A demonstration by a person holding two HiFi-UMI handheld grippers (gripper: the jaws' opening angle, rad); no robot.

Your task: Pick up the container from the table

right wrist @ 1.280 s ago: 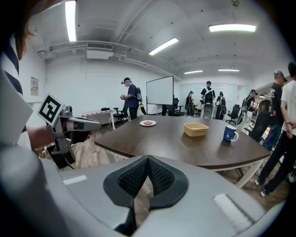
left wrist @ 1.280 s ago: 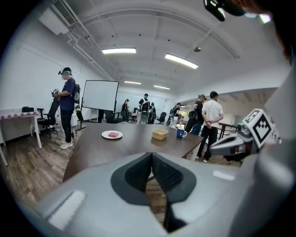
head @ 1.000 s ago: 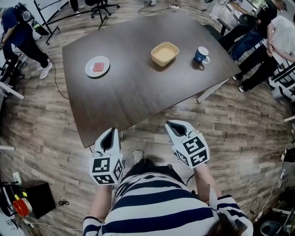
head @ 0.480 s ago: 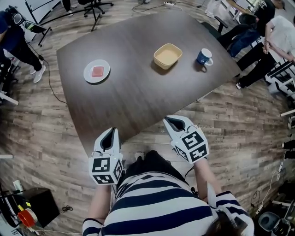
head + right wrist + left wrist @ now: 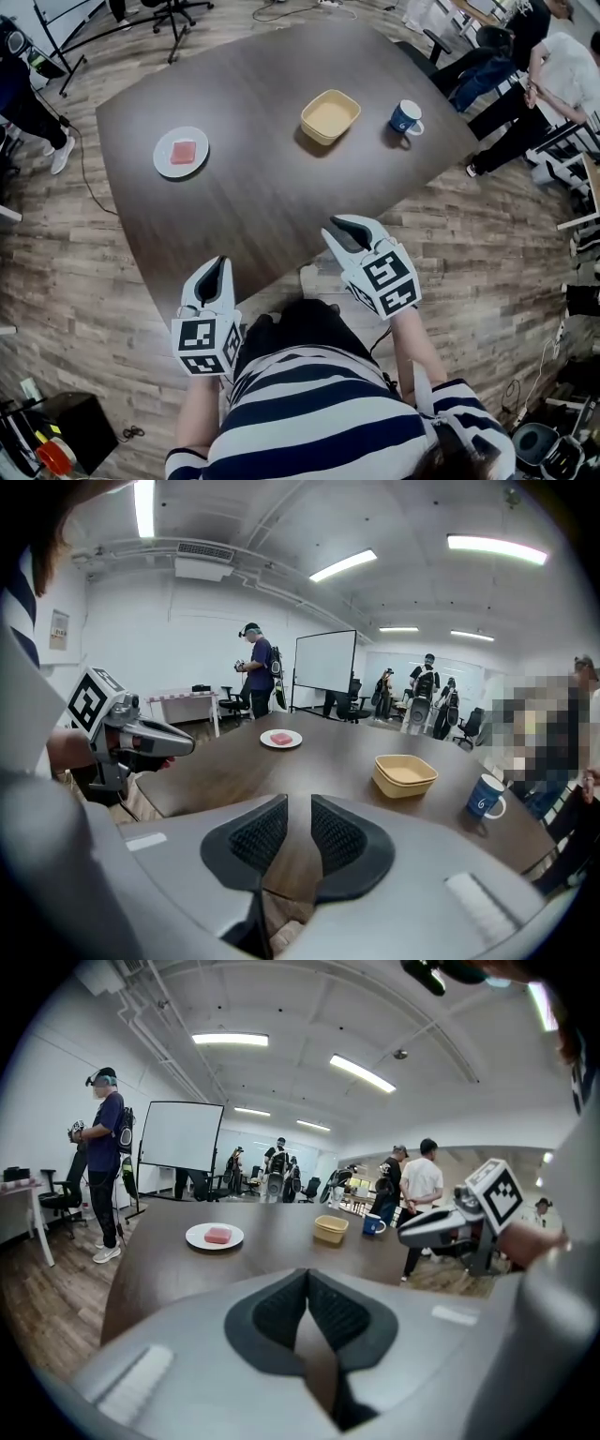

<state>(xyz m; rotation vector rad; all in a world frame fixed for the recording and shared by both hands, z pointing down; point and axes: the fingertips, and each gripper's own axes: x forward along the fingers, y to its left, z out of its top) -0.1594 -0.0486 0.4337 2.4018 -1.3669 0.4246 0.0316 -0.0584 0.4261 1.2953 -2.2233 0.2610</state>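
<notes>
Right claw (image 5: 289,810) has just been opening its jaws, and they sit a narrow gap apart now. It's not gripping anything, you just see desk (image 5: 253,202) through the slot. Left claw (image 5: 307,1283) is pinched together with the tips touching, empty. Both hover by the near desk edge. Tan container (image 5: 330,115) sits on the desk well ahead of the right claw, a bit to its right, untouched. Blue mug (image 5: 406,117) is further right of it. White plate (image 5: 161,156) with a pink block (image 5: 184,151) is far ahead of the left claw.
</notes>
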